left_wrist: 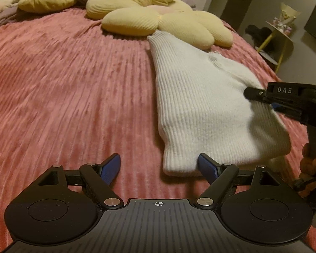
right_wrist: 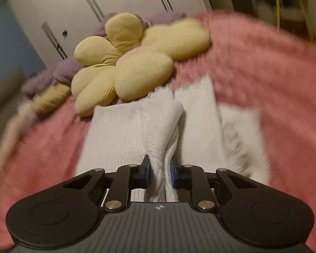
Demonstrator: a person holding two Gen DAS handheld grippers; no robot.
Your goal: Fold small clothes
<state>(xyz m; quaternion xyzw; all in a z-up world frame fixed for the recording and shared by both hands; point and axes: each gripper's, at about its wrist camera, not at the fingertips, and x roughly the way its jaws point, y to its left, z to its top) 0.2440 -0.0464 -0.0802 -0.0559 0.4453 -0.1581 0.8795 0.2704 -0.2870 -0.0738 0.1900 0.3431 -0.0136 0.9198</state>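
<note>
Lighting: dim, warm indoor light, source not in view; colours muted. Shadows: soft, under the yellow flower cushion (left_wrist: 158, 19) and white knit garment (left_wrist: 200, 105). Glare: small glints on metal pivots. Blur: right wrist view heavily smeared; left sharper, grainy. Distortion: fisheye bending, dark corners.

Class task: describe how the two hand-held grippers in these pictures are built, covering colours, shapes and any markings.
Both are matte black. The left hand-held gripper has a ribbed body with a small crosshair mark, two round discs at the sides, silver pivot pins on its linkage bars, and blue pads. The right hand-held gripper matches it; seen from the left wrist camera, it bears white letters "DAS".
</note>
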